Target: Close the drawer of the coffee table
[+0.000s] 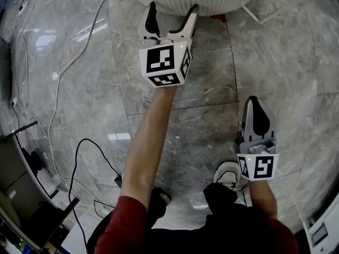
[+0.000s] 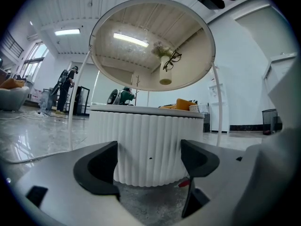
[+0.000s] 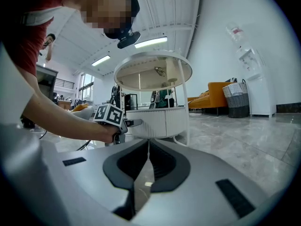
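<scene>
Left tongs [image 1: 172, 9]: being held with the jaws spread wide, nothing being gripped; being pointed low at the bench [image 1: 201, 1] (the round white coffee table), whose ribbed wall [image 2: 150, 135] is being framed between the two jaws, near their tips; whether they are touching it cannot be told.
Right tongs [image 1: 255, 107]: being held well apart from the bench, over the floor [image 1: 79, 89]; jaws being pressed together on nothing.
Drawer: not being made out among the ribs in the left gripper view; in the right gripper view a vertical seam [image 3: 165, 122] is being shown in the wall, both sides lying level.
Upper shelf [image 2: 150, 46]: round; being carried above the wall on thin white rods; a pair of glasses [image 2: 173, 58] is being seen through it.
Small red object [image 2: 184, 183]: lying on the floor at the foot of the wall.
Cables [image 1: 58, 73]: being trailed across the floor at the left.
</scene>
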